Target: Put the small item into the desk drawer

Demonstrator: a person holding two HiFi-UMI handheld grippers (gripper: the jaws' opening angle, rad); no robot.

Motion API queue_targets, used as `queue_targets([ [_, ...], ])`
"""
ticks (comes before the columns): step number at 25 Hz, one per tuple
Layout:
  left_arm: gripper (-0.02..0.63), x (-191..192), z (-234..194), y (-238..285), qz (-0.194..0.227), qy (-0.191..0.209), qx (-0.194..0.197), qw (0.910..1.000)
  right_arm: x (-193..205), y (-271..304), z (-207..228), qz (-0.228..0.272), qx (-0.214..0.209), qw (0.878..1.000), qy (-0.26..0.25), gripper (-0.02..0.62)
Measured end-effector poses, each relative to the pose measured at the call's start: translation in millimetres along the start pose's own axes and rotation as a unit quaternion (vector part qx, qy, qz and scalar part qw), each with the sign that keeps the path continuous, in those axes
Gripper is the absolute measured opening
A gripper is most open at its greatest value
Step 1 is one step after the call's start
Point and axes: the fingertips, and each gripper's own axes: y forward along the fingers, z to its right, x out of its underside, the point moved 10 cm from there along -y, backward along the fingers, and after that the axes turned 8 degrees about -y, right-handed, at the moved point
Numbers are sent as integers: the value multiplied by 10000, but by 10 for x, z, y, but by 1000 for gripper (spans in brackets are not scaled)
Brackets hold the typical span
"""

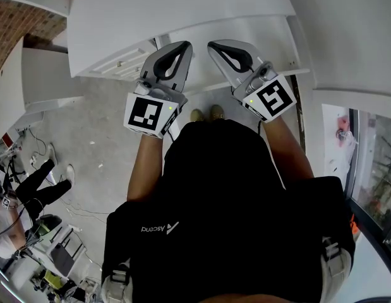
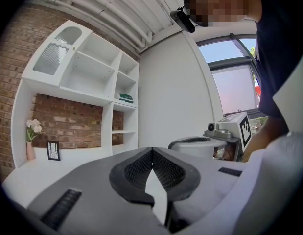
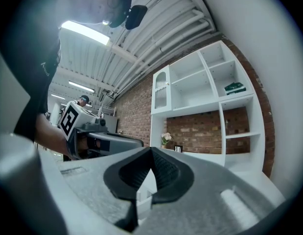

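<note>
1. Two grippers are up in front of your chest, side by side, your forearms bent and both tools aimed forward at the white desk.
2. Your left gripper has its jaws fully together with nothing between them. Its tips lie over the desk's front edge.
3. Your right gripper also has its jaws pressed together and holds nothing. It sits just beside the left one at the same desk edge, angled in towards it.
4. Small item: no view shows it, so its place relative to the desk and its long axis cannot be told.
5. Jaw bodies are matt grey plastic. The pads are black and ribbed and form a teardrop outline. Each marker cube is white with black squares.
6. Desk is smooth white board. Below it is a bare grey concrete floor. A white shelf unit stands against a red brick wall.
</note>
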Motion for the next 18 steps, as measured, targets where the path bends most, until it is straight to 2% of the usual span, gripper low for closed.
queue_targets([
  [10, -2, 6, -23, -6, 4, -12, -16, 10000, 15, 19, 30, 60, -26, 10000, -67, 0],
  [15, -2, 10, -41, -33, -3, -5, -11, 10000, -5, 34, -5, -27, -38, 10000, 65, 0],
  [18, -2, 17, -50, -48, -24, 4, -11, 10000, 17, 34, -4, 51, -46, 10000, -70, 0],
])
